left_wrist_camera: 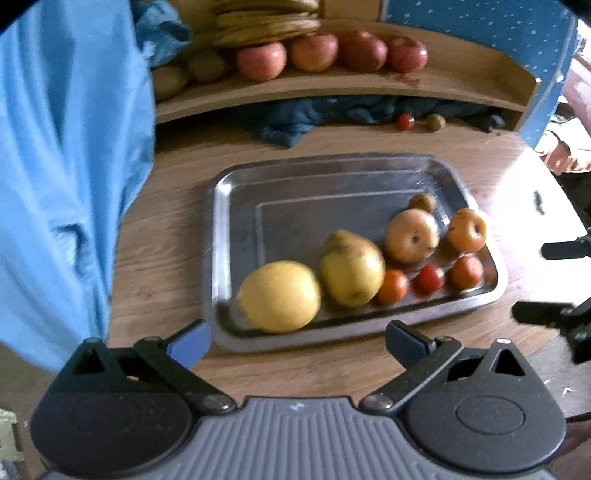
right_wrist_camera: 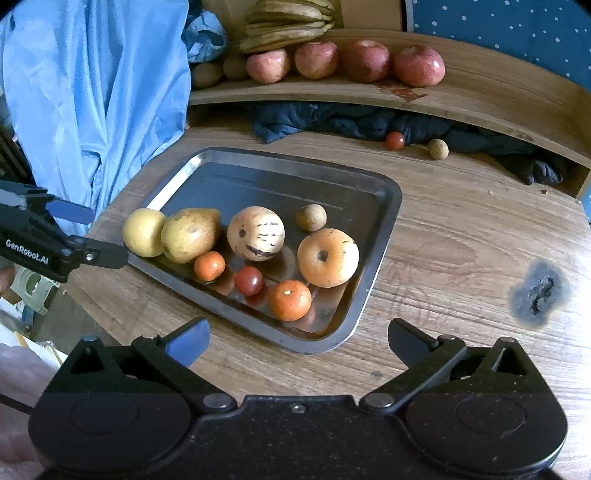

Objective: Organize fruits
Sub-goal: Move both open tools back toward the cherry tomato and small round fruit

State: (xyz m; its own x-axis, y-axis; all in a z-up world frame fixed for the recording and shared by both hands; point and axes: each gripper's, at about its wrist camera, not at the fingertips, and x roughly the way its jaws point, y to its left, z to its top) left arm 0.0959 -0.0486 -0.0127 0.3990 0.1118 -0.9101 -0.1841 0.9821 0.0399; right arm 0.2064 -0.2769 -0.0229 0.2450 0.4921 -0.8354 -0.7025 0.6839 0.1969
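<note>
Fruits lie gathered along one side of a rectangular stainless-steel tray (left_wrist_camera: pixel 221 206) on a wood-grain table (left_wrist_camera: pixel 166 266). In the left wrist view, a round yellow lemon (left_wrist_camera: pixel 279 295) sits at the tray's near corner, touching a yellow-green pear (left_wrist_camera: pixel 351 271) beside it. Past the pear come 3 small orange-red tomatoes (left_wrist_camera: pixel 428 279) in a row along the near rim, with 2 pale orange striped round fruits (left_wrist_camera: pixel 412 236) behind them and a small brown round fruit (left_wrist_camera: pixel 423 202) farther back. The left gripper (left_wrist_camera: pixel 297 341) hangs just short of the tray's near rim, its jaws spread wide with nothing between them — only bare table. The picture is slightly blurred. On a curved wooden shelf (left_wrist_camera: pixel 332 85) beyond the tray stand 4 red apples (left_wrist_camera: pixel 332 51) under a bunch of bananas (left_wrist_camera: pixel 266 22). A light blue garment (left_wrist_camera: pixel 66 166) fills the left side.

In the right wrist view, the same tray (right_wrist_camera: pixel 384 206) lies at an angle, the fruits (right_wrist_camera: pixel 255 232) crowded in its nearer half and its far half bare. The right gripper (right_wrist_camera: pixel 297 341) is above the table at the tray's near corner — jaws wide apart, holding nothing. The left gripper (right_wrist_camera: pixel 99 236) enters from the left edge, its lower finger close by the lemon (right_wrist_camera: pixel 142 232). A lone small red tomato (right_wrist_camera: pixel 395 140) and a small tan round fruit (right_wrist_camera: pixel 438 148) lie on the table (right_wrist_camera: pixel 461 240) near a dark blue cloth (right_wrist_camera: pixel 351 122) under the shelf (right_wrist_camera: pixel 480 96).
</note>
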